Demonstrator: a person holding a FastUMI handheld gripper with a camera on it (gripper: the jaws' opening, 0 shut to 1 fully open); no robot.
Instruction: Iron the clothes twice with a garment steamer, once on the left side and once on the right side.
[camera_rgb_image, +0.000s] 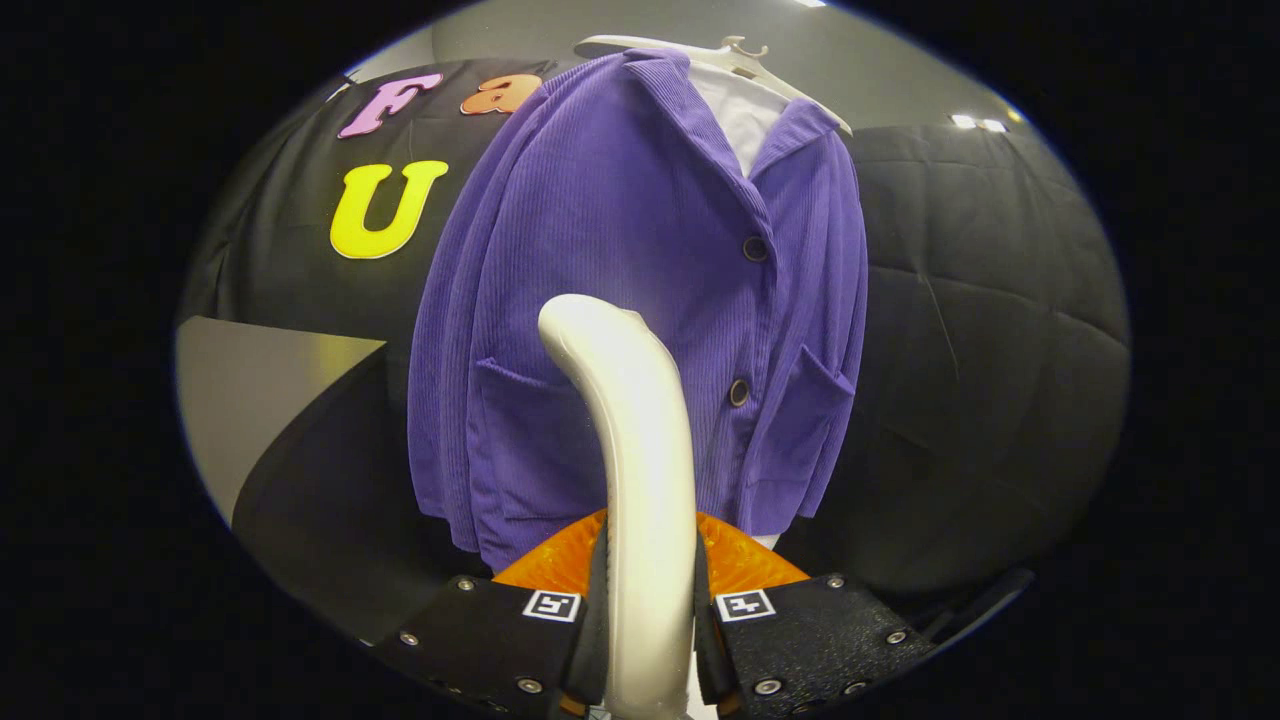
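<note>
Now | gripper (648, 590) clamps steamer (625, 420) | jacket (640, 300) hem hidden behind

The garment steamer (635, 450) is a glossy white, rounded body that rises from the bottom centre of the frame and curves over to the left at its top, near the middle of the picture. Its lower part sits between the two fingers of the gripper (648, 610), both of which press against its sides.

Beyond it hangs the purple jacket (620, 260), ribbed like corduroy, filling the centre and upper centre. It hangs on a white hanger (720, 50) at the top, tilted leftward, with two dark buttons, two patch pockets and a white lining at the open collar.
</note>
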